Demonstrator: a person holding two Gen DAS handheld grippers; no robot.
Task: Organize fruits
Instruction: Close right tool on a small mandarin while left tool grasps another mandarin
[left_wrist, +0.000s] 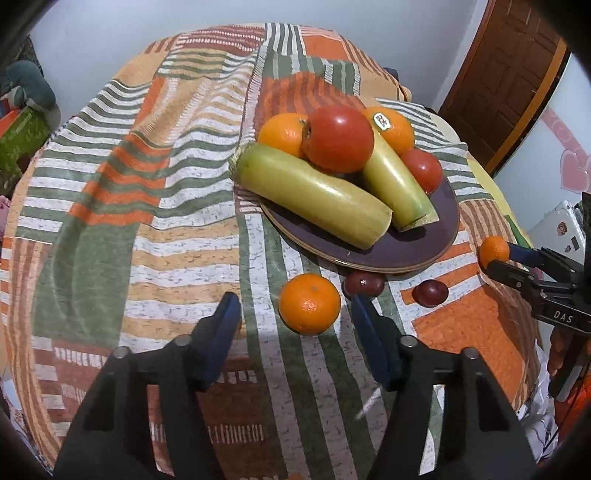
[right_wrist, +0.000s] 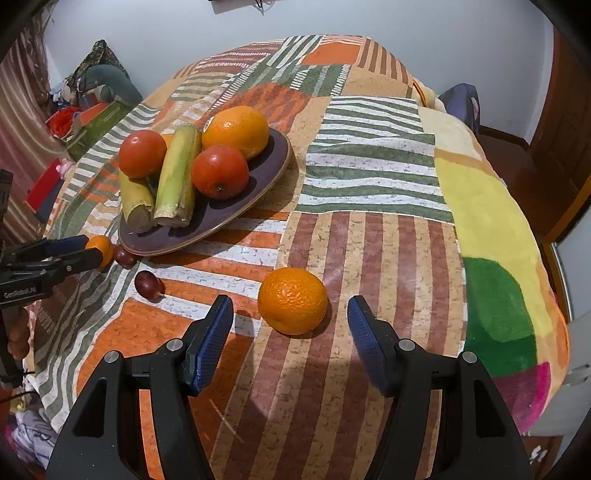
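Both our jaws stand open, each before an orange on the bed, while squashes lie lengthwise across the plate.

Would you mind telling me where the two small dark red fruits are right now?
Both dark red fruits lie on the cloth just off the plate near edge, between the two loose oranges.

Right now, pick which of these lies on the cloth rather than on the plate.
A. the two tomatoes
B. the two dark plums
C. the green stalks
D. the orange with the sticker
B: the two dark plums sit on the cloth just off the rim of the plate.
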